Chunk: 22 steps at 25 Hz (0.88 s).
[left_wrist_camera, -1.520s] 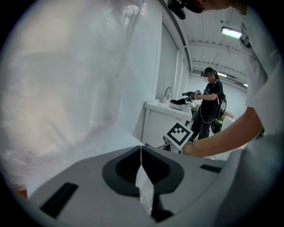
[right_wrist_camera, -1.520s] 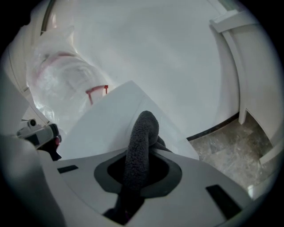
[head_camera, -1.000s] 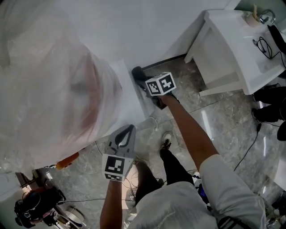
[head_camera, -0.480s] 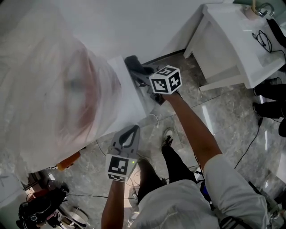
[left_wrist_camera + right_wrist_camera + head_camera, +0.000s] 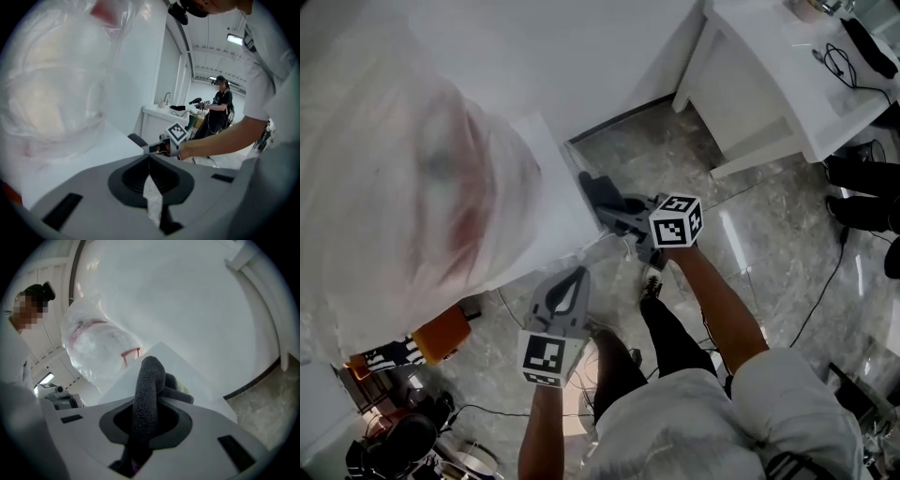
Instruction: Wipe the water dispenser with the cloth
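Observation:
The white water dispenser [image 5: 551, 192] stands at the left under a bottle wrapped in clear plastic [image 5: 403, 187]. My right gripper [image 5: 614, 212] is shut on a dark grey cloth [image 5: 597, 191], which presses against the dispenser's side edge. In the right gripper view the cloth [image 5: 146, 392] sticks up as a thick roll from the gripper [image 5: 157, 398], with the dispenser [image 5: 164, 357] just behind it. My left gripper [image 5: 578, 272] hangs shut below the dispenser's near corner, holding nothing I can make out. The left gripper [image 5: 149, 157] points along the dispenser [image 5: 93, 154] toward the cloth [image 5: 137, 139].
A white table [image 5: 787, 89] with cables stands at the upper right by the wall. A black cable [image 5: 825, 300] trails over the marble floor. An orange object [image 5: 442, 332] and dark equipment [image 5: 394, 441] sit at the lower left. Another person [image 5: 220, 110] stands farther back.
My right gripper has slid the cloth along the dispenser's side edge, down and nearer to me. The left gripper has stayed about where it was, still shut.

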### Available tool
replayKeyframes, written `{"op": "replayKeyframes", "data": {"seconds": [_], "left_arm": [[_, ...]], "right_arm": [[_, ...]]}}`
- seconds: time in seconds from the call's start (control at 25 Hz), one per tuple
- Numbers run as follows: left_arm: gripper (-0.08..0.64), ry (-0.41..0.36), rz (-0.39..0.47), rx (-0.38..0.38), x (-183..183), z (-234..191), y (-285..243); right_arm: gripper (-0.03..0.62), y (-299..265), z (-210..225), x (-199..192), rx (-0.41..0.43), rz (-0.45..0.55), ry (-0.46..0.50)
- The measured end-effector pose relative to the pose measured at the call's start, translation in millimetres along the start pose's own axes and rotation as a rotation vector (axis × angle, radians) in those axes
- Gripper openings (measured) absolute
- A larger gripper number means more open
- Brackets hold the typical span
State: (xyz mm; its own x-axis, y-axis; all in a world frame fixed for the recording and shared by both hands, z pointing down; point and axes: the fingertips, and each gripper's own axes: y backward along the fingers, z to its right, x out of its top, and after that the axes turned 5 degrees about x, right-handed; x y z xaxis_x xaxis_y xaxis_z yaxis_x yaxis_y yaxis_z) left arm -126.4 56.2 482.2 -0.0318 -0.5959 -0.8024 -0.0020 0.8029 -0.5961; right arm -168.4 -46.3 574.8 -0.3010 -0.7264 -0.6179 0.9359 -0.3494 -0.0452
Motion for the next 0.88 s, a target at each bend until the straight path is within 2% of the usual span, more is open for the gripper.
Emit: {"op": "replayKeyframes", "data": {"seconds": [0.16, 0.28, 0.4, 0.56, 0.68, 0.76, 0.88], "left_arm": [[0.017, 0.015, -0.008, 0.003, -6.5, 0.6, 1.5], [0.017, 0.019, -0.005, -0.002, -6.8, 4.1, -4.5], [0.017, 0.032, -0.016, -0.012, -2.2, 9.0, -7.7], [0.017, 0.056, -0.04, -0.005, 6.3, 6.2, -10.9], [0.017, 0.067, -0.053, 0.01, 6.0, 0.4, -20.0], [0.017, 0.062, -0.05, 0.007, 5.3, -0.6, -26.1], [0.017, 0.048, -0.058, -0.007, 8.7, 0.6, -37.1]], "right_arm": [[0.057, 6.0, 43.7, -61.3, -0.112, -0.149, -0.073], [0.057, 0.1, 81.6, -80.7, -0.168, -0.209, -0.126], [0.057, -8.7, 111.2, -87.0, -0.179, -0.2, -0.246], [0.057, -23.5, 149.1, -94.2, -0.246, -0.242, -0.315], [0.058, -38.7, 172.0, -82.0, -0.244, -0.218, -0.393], [0.057, -49.3, 182.8, -69.6, -0.245, -0.207, -0.408], [0.057, -62.7, 191.1, -49.8, -0.245, -0.225, -0.364]]}}
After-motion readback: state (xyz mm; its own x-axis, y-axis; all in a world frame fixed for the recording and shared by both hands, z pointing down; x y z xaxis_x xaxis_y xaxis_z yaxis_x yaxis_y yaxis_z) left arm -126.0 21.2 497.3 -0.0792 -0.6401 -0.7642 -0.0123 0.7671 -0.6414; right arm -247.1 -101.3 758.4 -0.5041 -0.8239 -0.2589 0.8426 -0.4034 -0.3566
